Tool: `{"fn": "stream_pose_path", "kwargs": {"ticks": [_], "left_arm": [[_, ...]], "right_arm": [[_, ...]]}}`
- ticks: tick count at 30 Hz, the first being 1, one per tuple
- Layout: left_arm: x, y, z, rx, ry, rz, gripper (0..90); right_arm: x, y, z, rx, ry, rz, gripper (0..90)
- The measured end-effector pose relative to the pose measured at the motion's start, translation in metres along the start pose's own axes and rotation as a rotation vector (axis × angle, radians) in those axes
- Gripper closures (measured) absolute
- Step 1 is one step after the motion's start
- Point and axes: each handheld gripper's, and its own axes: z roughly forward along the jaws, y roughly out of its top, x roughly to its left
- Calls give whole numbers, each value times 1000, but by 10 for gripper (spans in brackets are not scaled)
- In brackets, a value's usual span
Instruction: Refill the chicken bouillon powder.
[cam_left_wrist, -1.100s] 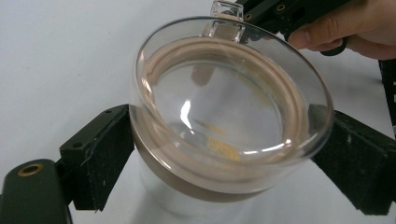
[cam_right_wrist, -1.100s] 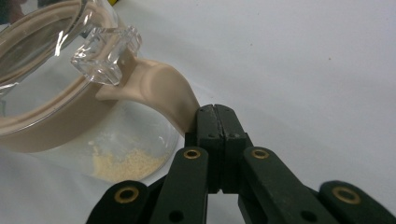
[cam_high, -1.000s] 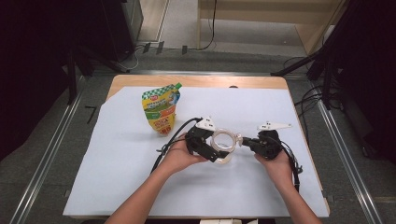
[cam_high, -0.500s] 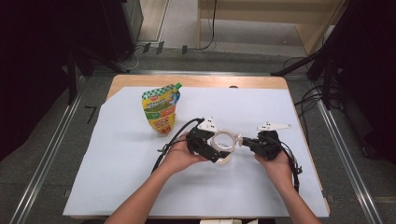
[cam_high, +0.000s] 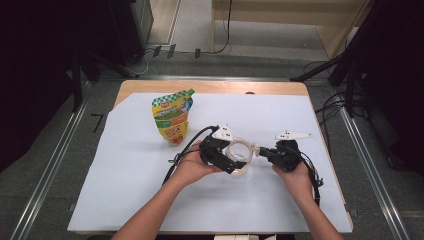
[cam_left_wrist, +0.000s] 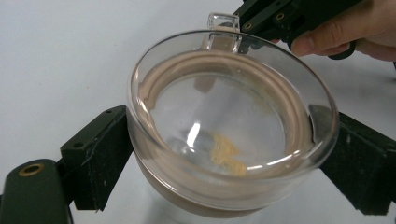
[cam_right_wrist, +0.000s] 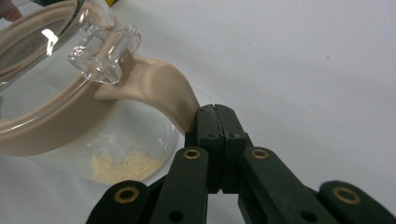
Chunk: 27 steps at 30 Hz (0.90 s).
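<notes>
Clear glass jar (cam_high: 239, 156) near the middle of the white table cover (cam_high: 125, 170), a little yellowish powder (cam_left_wrist: 226, 154) on its bottom. Left gripper (cam_high: 223, 159) clamped across the jar's body, one black jaw on each side of the glass wall just below the rim. Right gripper (cam_high: 264, 151) pinched tight on the end of the beige tab (cam_right_wrist: 161, 91) reaching out from the jar's beige collar (cam_right_wrist: 56, 121), beside the clear lid clasp (cam_right_wrist: 105, 51). Green-and-yellow spouted pouch (cam_high: 172, 117) upright farther back on the left, well apart from the jar.
</notes>
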Motion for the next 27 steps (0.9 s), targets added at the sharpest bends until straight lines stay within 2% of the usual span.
{"fn": "stream_pose_path", "kwargs": {"ticks": [4,22,24,25,27], "left_arm": [[-2,2,-2,-2,13,11,104],[-5,20,-11,7,7,25,108],[-6,22,-15,-31,-44,-1,224],[-7,24,-15,-42,-45,-1,272],[-11,29,-15,-25,-37,16,291]], "right_arm": [[0,0,0,-1,-1,1,900],[0,0,0,1,2,4,900],[0,0,-1,0,4,5,900],[1,0,-1,-2,5,5,900],[1,0,-1,-2,4,1,900]]}}
